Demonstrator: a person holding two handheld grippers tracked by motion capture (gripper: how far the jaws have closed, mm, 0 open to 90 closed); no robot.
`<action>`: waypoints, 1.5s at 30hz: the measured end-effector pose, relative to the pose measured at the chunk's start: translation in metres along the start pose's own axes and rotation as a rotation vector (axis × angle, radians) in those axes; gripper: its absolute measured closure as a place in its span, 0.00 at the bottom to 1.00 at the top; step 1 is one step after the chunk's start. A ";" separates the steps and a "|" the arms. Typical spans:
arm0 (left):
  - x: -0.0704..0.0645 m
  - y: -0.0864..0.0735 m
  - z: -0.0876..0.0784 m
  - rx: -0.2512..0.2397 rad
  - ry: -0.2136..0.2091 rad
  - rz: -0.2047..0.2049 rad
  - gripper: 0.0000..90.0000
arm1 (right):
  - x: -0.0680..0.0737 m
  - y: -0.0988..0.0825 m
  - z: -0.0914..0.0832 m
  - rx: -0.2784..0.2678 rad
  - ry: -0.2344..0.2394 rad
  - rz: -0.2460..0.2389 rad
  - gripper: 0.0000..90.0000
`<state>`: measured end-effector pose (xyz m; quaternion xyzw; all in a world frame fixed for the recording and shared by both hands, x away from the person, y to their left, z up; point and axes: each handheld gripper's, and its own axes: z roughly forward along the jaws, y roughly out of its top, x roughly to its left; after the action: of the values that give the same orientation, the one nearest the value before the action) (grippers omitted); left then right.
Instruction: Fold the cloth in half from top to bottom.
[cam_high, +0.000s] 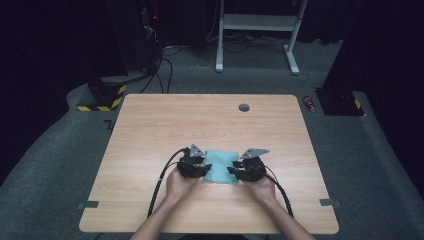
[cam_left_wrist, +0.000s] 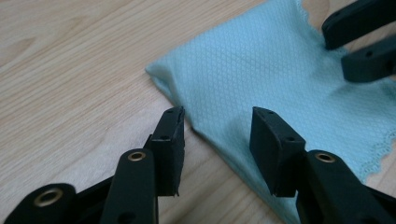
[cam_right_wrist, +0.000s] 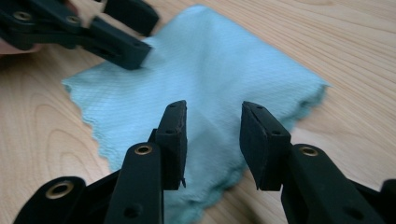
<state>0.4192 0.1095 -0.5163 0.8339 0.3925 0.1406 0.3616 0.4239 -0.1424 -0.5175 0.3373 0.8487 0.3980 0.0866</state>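
As the cloth lay folded flat on the near middle of the table (cam_high: 150, 120), the items stood thus, left to right. Left gripper (cam_high: 202, 170): held low at the cloth's left edge, jaws apart with nothing pinched; in its own view the pale blue fabric's edge lay between and just beyond the pads, untouched, probably so the fold could rest undisturbed. Cloth (cam_high: 220, 167): pale blue, woven in a fine diamond texture, scalloped trim on one edge, lying between the two grippers, seemingly set down square for a further fold. Right gripper (cam_high: 232, 170): low at the cloth's right edge, jaws likewise apart, pads hovering over fabric without pressing it. Both hands rested near the table's front, steadying the tools. Markings: no brand, label or legible writing on cloth, grippers or table.
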 end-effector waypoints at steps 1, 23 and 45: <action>-0.001 0.000 -0.002 -0.003 0.006 0.003 0.60 | -0.001 0.000 -0.002 -0.005 -0.006 0.005 0.68; -0.006 -0.033 -0.043 -0.159 -0.029 -0.061 0.47 | -0.014 -0.016 -0.027 -0.043 -0.160 -0.010 0.62; 0.049 -0.082 -0.071 -0.061 0.259 -0.171 0.33 | -0.051 -0.070 -0.078 -0.009 -0.374 0.168 0.43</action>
<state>0.3692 0.2168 -0.5278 0.7609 0.5010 0.2277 0.3437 0.3951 -0.2556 -0.5225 0.4744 0.7850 0.3381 0.2107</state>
